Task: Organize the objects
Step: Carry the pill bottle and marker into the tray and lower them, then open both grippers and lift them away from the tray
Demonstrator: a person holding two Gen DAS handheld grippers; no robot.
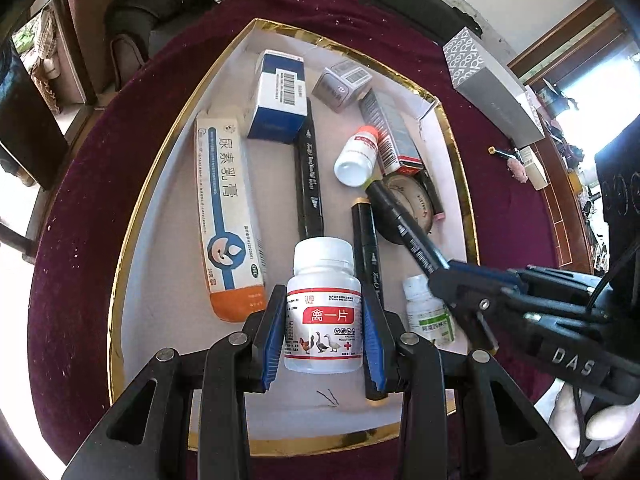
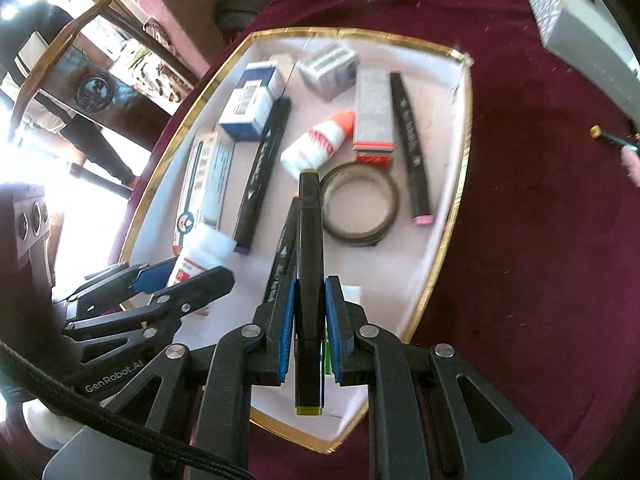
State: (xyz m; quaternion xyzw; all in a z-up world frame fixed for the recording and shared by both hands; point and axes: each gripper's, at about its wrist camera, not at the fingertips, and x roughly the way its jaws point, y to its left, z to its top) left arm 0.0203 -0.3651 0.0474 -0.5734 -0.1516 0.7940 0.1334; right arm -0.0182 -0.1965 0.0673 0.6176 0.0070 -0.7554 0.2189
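Note:
My left gripper (image 1: 324, 340) is shut on a white pill bottle (image 1: 323, 312) with a red label and bird pictures, held upright over the near end of a gold-rimmed white tray (image 1: 156, 200). My right gripper (image 2: 310, 320) is shut on a black marker (image 2: 310, 272) with yellow-green ends, held lengthwise over the tray. From the left wrist that marker (image 1: 404, 224) and the right gripper (image 1: 444, 276) come in from the right. In the right wrist view the left gripper (image 2: 188, 276) holds its bottle (image 2: 204, 256) at the left.
The tray holds a long ointment box (image 1: 228, 220), a blue-white box (image 1: 280, 96), a grey box (image 1: 342, 84), a small white bottle (image 1: 358, 156), a tape roll (image 2: 360, 204), more black markers (image 1: 308, 172) and a green-label bottle (image 1: 430, 312). Dark red cloth (image 2: 540, 240) surrounds it; a grey carton (image 1: 492, 84) lies far right.

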